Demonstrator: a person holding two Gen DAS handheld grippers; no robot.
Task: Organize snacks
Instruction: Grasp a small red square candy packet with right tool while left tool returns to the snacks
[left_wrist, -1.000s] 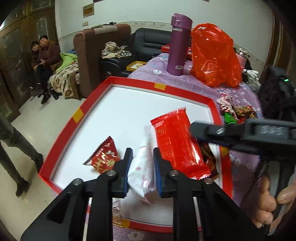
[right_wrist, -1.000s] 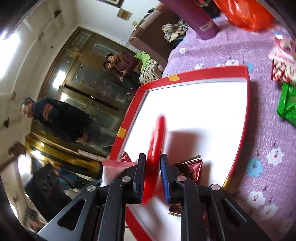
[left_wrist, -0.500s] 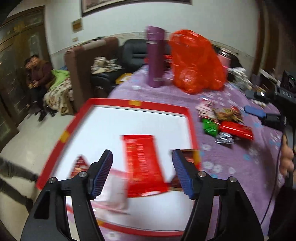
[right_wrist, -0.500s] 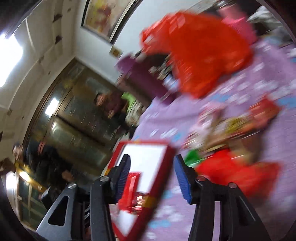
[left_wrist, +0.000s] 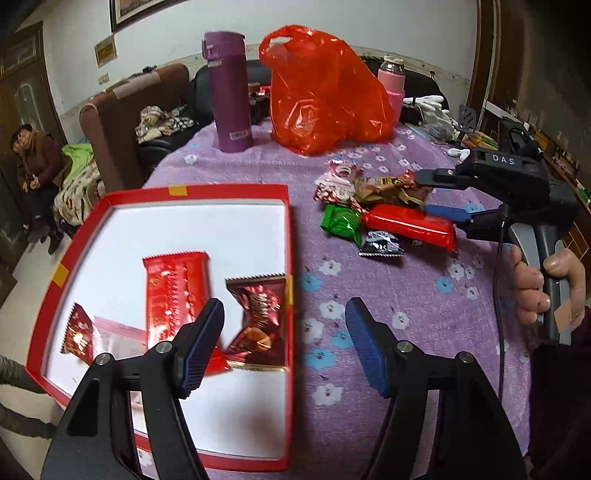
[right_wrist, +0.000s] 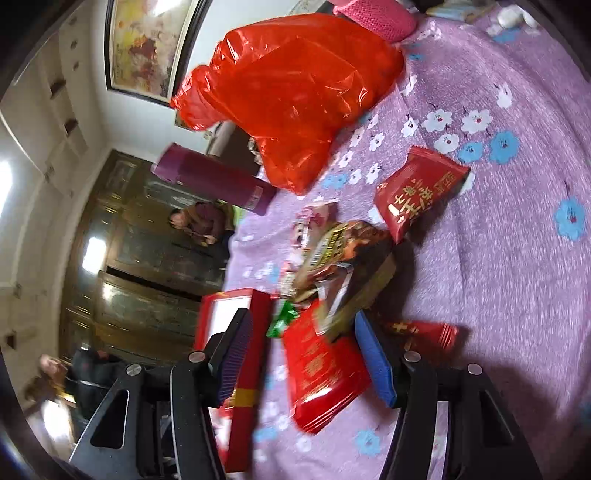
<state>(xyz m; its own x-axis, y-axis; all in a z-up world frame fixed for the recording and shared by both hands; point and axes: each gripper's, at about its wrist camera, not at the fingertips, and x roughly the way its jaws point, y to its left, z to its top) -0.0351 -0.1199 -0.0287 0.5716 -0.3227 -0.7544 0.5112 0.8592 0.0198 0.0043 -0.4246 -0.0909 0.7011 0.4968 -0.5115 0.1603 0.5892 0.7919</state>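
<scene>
1. Loose snack pile (left_wrist: 373, 206) lying on the purple flowered surface (left_wrist: 406, 295), at about 1 o'clock in the left wrist view, just beside the right rim of the red tray (left_wrist: 288, 229).
2. Long red packet (left_wrist: 410, 226) at the near edge of that pile, touching a green packet (left_wrist: 341, 223) and a small black-and-white packet (left_wrist: 382, 243).
3. Inside the tray, lying flat on its white floor: a large red packet (left_wrist: 177, 291) near the middle, a dark red foil packet (left_wrist: 258, 314) against the right rim, a small red packet (left_wrist: 79, 334) at 9 o'clock, a pale pink-white packet (left_wrist: 118, 339) partly under the large red one.
4. Left gripper (left_wrist: 284, 347) with jaws spread wide and nothing between them, hovering over the tray's right rim.
5. Right gripper (right_wrist: 303, 354) with jaws released, straddling the long red packet (right_wrist: 321, 369) without clamping it; pile of wrappers (right_wrist: 340, 258) just ahead at 12 o'clock, another red packet (right_wrist: 417, 192) at 1 o'clock.
6. Right hand (left_wrist: 546, 288) wrapped around the gripper handle at 3 o'clock in the left wrist view.
7. Farther back on the surface: red plastic bag (left_wrist: 325, 92) at 12 o'clock, purple flask (left_wrist: 229, 92) at 11 o'clock, pink bottle (left_wrist: 392, 81) behind the bag.
</scene>
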